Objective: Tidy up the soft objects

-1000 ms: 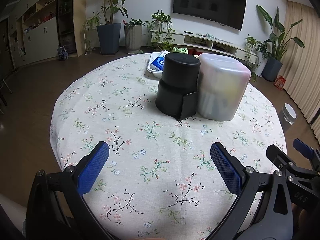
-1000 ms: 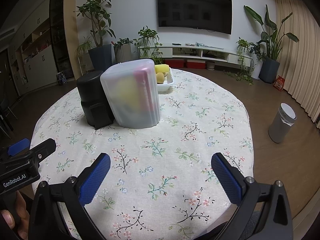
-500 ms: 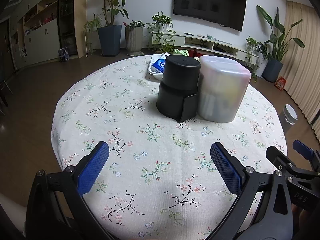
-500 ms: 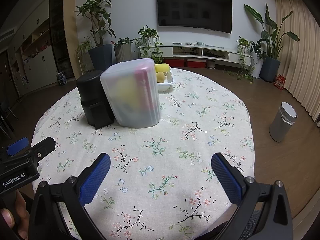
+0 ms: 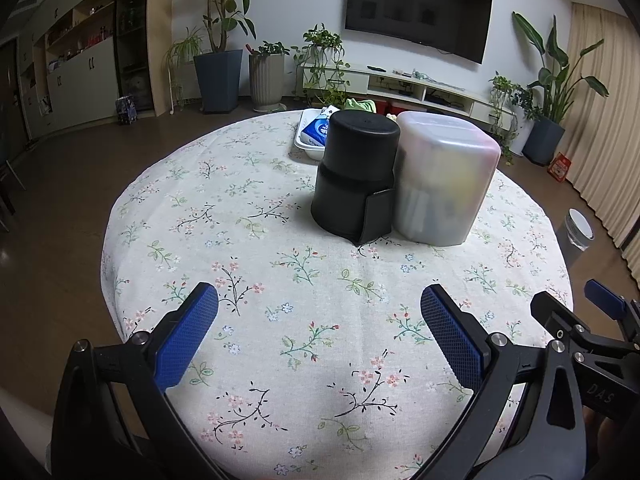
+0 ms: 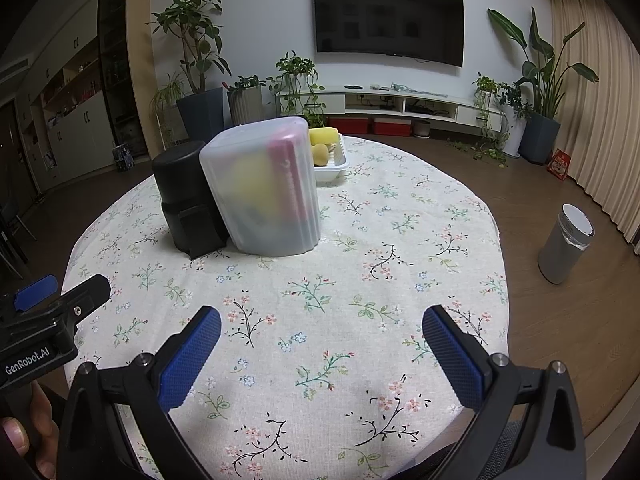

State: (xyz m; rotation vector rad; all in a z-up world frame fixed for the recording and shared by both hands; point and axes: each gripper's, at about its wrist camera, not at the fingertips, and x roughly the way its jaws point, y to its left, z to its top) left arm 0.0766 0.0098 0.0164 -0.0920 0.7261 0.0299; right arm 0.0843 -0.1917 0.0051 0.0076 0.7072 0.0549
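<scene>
A black cylindrical container (image 5: 356,178) (image 6: 188,200) stands mid-table, touching a frosted translucent container (image 5: 444,182) (image 6: 264,188) with blurred yellow and pink items inside. Behind them sits a white tray (image 5: 306,146) (image 6: 334,168) holding a blue-and-white packet (image 5: 316,133), something green and yellow soft pieces (image 6: 322,136). My left gripper (image 5: 319,304) hovers open over the near tablecloth, well short of the containers, nothing between its fingers. My right gripper (image 6: 321,326) is also open and empty, at the near edge.
The round table (image 5: 180,208) carries a floral cloth. Beyond it are potted plants (image 5: 218,76), a low TV shelf (image 6: 400,100) and a wall TV. A grey bin (image 6: 566,244) stands on the floor at right, by curtains.
The left wrist view has pulled back and risen slightly, so the containers sit a little farther off. The right view is almost unchanged. Both grippers stay open.
</scene>
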